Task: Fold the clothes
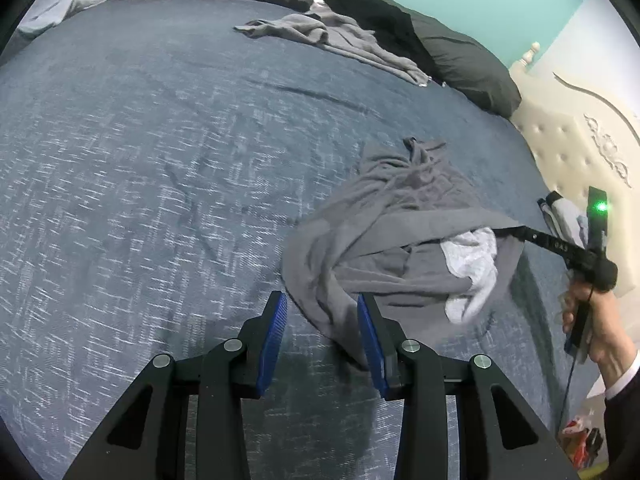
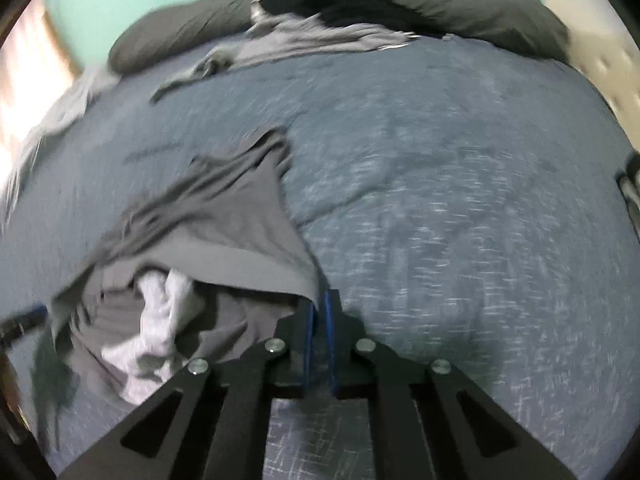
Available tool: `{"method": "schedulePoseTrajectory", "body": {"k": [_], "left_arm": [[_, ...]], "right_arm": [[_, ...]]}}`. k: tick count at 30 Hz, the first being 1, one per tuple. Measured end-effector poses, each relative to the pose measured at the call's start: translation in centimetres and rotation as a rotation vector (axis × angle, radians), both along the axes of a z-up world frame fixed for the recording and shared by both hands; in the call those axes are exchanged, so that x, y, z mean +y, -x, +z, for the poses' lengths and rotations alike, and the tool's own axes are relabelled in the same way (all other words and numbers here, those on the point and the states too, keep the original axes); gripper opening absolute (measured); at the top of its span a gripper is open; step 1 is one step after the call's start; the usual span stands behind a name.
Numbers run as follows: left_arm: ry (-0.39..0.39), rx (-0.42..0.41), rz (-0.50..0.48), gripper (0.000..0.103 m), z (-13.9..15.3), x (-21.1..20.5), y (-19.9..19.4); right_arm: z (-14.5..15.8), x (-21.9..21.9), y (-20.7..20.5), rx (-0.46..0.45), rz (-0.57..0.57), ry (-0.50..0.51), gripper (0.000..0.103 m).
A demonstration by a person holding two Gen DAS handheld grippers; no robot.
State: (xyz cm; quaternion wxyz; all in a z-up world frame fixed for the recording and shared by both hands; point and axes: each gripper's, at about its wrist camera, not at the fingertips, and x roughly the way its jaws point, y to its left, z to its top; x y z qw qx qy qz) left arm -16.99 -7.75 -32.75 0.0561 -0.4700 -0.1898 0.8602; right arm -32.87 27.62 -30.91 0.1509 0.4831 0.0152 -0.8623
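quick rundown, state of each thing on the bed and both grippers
grey garment: crumpled, one edge lifted
white lining: exposed inside the garment
right gripper: shut on the grey garment's edge
left gripper: open, holding nothing, beside the garment's edge
second grey garment: unfolded, by the pillows
dark pillows: lying along the far edge of the bed

A crumpled garment [image 1: 384, 240] lies on the bed [image 1: 160, 180] near its right edge, before the headboard [image 1: 568, 148]. A second garment [image 1: 332, 36] lies at the far edge, against the pillows [image 1: 460, 56].
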Motion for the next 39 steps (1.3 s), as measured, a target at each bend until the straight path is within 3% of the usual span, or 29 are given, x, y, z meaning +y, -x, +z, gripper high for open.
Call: {"method": "schedulePoseTrajectory", "body": {"k": [9, 13, 19, 24, 26, 27, 39], "left_arm": [[0.01, -0.02, -0.046, 0.041, -0.8, 1.4, 0.4], [-0.009, -0.027, -0.066, 0.039, -1.1, 1.9, 0.6], [-0.012, -0.037, -0.077, 0.018, -1.5, 2.2, 0.8], [-0.011, -0.027, -0.083, 0.009, -1.4, 2.1, 0.8], [-0.012, -0.017, -0.08, 0.009, -1.2, 2.1, 0.8], [-0.013, -0.013, -0.078, 0.009, -1.1, 2.0, 0.8], [-0.025, -0.006, -0.065, 0.008, -0.8, 1.8, 1.1]], "right_arm": [[-1.2, 2.3, 0.6, -0.062, -0.084, 0.012, 0.005], [-0.7, 0.5, 0.0, 0.003, 0.003, -0.071, 0.005], [-1.1, -0.9, -0.2, 0.022, 0.075, -0.137, 0.006], [-0.9, 0.5, 0.0, 0.016, -0.022, -0.137, 0.007], [-0.5, 1.0, -0.2, 0.008, -0.048, -0.127, 0.022], [-0.3, 1.0, -0.4, 0.006, -0.051, -0.132, 0.025], [0.9, -1.5, -2.8, 0.005, 0.132, -0.196, 0.026]]}}
